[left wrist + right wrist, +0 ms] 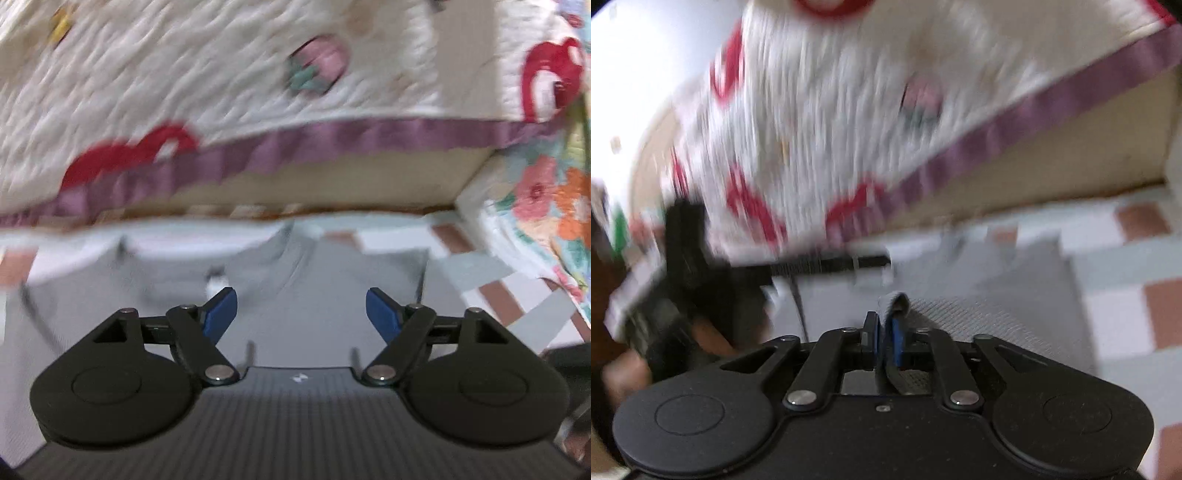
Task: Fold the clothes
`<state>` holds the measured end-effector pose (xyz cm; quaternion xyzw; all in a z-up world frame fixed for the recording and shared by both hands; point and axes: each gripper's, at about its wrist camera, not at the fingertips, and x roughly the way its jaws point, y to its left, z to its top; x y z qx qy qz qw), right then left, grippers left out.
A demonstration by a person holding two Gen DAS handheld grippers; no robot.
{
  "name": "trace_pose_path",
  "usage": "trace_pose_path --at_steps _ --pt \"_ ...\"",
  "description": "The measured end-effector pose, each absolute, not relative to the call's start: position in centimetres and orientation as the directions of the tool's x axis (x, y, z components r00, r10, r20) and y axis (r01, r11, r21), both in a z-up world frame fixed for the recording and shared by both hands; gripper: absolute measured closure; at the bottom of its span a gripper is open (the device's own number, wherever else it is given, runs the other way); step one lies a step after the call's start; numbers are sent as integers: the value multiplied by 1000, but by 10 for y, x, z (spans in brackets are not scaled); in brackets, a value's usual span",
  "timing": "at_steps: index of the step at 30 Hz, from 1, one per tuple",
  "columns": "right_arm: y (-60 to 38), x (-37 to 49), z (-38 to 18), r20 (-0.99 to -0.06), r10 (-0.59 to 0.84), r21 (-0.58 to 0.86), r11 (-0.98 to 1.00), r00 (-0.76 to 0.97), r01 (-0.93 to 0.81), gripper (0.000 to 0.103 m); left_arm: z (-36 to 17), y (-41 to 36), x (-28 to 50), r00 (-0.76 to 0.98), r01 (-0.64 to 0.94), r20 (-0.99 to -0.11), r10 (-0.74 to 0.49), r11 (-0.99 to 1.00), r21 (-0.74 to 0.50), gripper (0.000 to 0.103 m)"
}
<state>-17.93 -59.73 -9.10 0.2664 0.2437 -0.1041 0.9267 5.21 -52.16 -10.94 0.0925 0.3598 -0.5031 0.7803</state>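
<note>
A light grey garment (303, 258) lies spread on the checked floor in front of a bed. My left gripper (301, 299) hangs over it, open, with its blue pads wide apart and nothing between them. In the right wrist view the same grey garment (997, 295) stretches away to the right. A folded edge of it (895, 301) pokes up between the blue pads of my right gripper (884, 325), whose jaws stand close together on the cloth. Both views are blurred.
A bed with a white quilt (184, 92), printed in red and edged in purple, fills the upper half of both views. A floral cloth (546, 206) hangs at the right. The floor (480, 280) is checked white, grey and brown. A hand (624, 369) shows at the left.
</note>
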Motion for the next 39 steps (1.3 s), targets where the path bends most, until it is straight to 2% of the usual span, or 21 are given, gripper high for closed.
trace_pose_path --at_steps 2,4,5,6,9,12,15,16,19,21,22,23,24,25,31,33,34,35,39 --pt "-579 -172 -100 -559 -48 383 870 828 309 89 -123 -511 56 196 818 -697 -690 507 -272 27" --pt "-568 -184 -100 -558 -42 352 892 829 282 71 -132 -504 56 144 791 -709 -691 510 -337 27" --pt "-561 -195 -98 -553 -38 327 909 832 258 55 -135 -503 56 118 783 -705 -699 503 -367 27" --pt "-558 -208 -98 -546 -38 297 925 837 236 52 -137 -502 55 92 773 -701 -707 495 -397 27" --pt "-550 -248 -97 -556 -121 139 962 823 236 52 -143 -504 50 20 763 -682 -731 452 -462 27" --pt "-552 -274 -104 -593 -294 -40 940 750 338 52 -150 -514 36 -47 796 -695 -717 394 -460 26" --pt "-545 -286 -114 -625 -431 -233 899 651 371 51 -157 -527 22 -13 821 -725 -689 406 -400 20" --pt "-542 -288 -117 -626 -445 -264 894 641 363 50 -158 -530 18 -3 825 -723 -690 408 -392 14" --pt "-547 -288 -123 -658 -416 -201 900 628 386 48 -158 -537 6 15 840 -725 -689 402 -364 14" --pt "-558 -283 -129 -666 -421 -150 884 615 443 48 -153 -545 -9 20 887 -772 -635 367 -280 28" --pt "-563 -281 -131 -671 -424 -124 873 609 471 48 -150 -549 -14 46 907 -794 -607 359 -221 54" --pt "-566 -278 -133 -672 -424 -114 870 608 481 48 -148 -549 -18 38 916 -800 -599 341 -212 79" --pt "-568 -275 -135 -672 -424 -105 866 607 489 48 -146 -549 -22 30 924 -806 -591 323 -203 92" --pt "-571 -272 -138 -673 -424 -96 863 606 497 48 -144 -549 -26 22 932 -812 -584 306 -195 100" --pt "-576 -264 -143 -651 -424 -64 857 629 511 48 -109 -507 -13 155 915 -738 -656 378 -144 100" --pt "-577 -268 -146 -641 -434 -57 850 633 524 48 -124 -502 2 67 896 -779 -624 382 -228 98" --pt "-578 -271 -146 -635 -434 -45 846 639 531 48 -132 -500 10 23 883 -794 -607 385 -269 94" --pt "-581 -272 -147 -631 -438 -34 841 641 541 48 -137 -497 15 17 869 -795 -607 402 -289 92" --pt "-589 -275 -146 -604 -455 15 815 654 580 48 -143 -489 25 19 843 -783 -622 431 -322 92"
